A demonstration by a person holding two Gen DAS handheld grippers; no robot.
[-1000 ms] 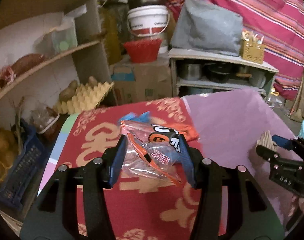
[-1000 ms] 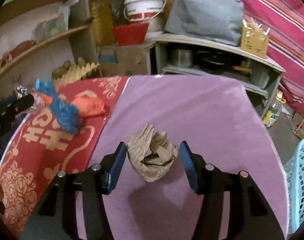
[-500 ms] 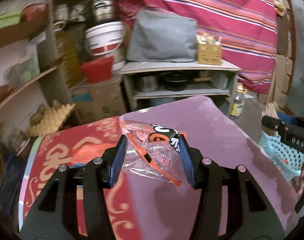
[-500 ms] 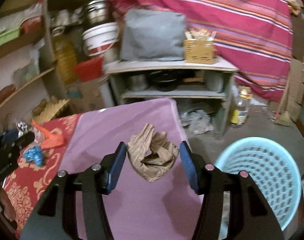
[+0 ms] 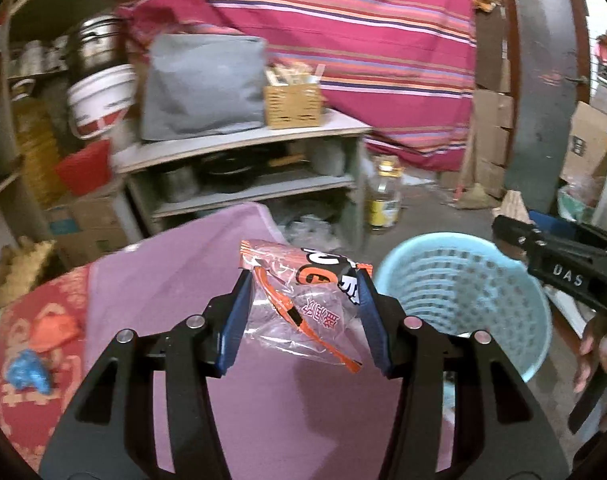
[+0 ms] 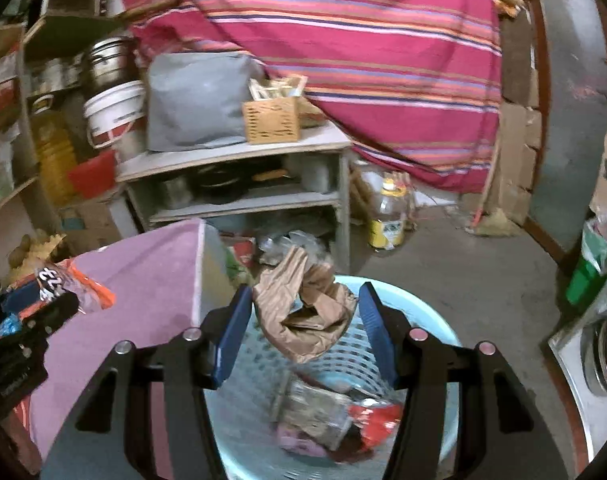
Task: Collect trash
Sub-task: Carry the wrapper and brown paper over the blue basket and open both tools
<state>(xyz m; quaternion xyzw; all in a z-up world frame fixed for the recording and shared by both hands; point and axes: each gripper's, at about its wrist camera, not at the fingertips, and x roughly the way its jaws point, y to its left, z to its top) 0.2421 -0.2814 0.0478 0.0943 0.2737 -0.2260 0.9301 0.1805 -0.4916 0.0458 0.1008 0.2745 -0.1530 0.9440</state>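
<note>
- Right wrist view: right tool (image 6: 303, 312) clamped on a crumpled brown paper bag (image 6: 303, 312), hanging right over the light blue basket (image 6: 431, 312), bench edge off at 9 o'clock.
- Already some trash lying in that basket: a red wrapper (image 6: 377, 420) and other scraps at 6 o'clock. So partly done.
- Left wrist view: left tool (image 5: 303, 312) pinching a clear snack wrapper (image 5: 299, 300) with orange print, held above the purple cloth on the bench (image 5: 163, 280). Basket sits at 3 o'clock from it, not under it yet.
- Still lying on the red cloth at 8 o'clock: an orange scrap (image 5: 55, 326) and a blue crumpled scrap (image 5: 27, 372). Untouched so far.
- Guessing roughly halfway: paper bag looks ready for dropping, snack wrapper needs a bit more travel toward the basket, then one more trip for the two leftovers.
</note>
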